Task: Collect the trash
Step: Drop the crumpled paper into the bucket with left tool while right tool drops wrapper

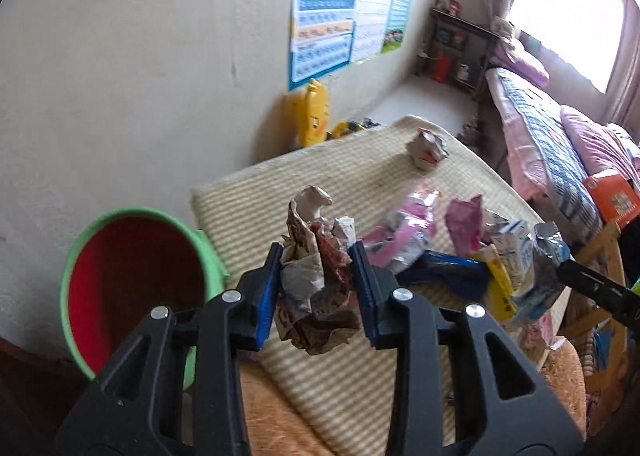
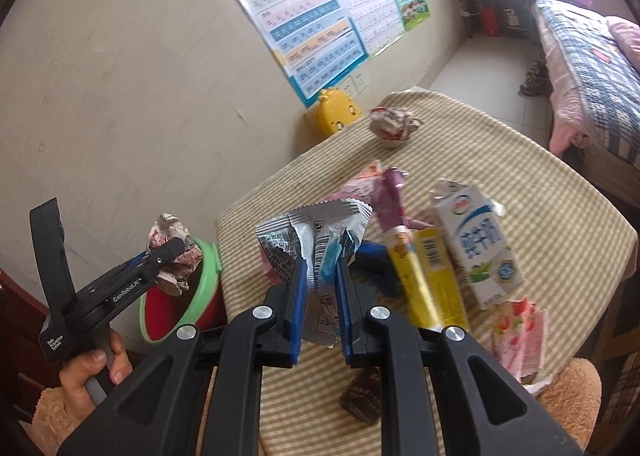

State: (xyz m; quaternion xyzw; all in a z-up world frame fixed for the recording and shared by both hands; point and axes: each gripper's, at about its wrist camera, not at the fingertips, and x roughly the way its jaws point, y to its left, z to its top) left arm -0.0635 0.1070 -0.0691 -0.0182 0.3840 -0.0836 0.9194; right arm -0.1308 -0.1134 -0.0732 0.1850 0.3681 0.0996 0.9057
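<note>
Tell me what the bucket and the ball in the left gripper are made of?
The bucket looks like plastic: smooth, green outside, glossy red inside. The ball in the left gripper looks like printed paper, matte and full of sharp creases.

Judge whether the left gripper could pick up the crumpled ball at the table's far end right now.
Probably not: the left gripper is shut on a crumpled paper wad, so the far crumpled ball must wait.

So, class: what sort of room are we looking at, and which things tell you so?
Most likely a bedroom in a home, perhaps a child's: a bed with pink bedding under the window, a learning chart on the wall, and a yellow toy.
</note>
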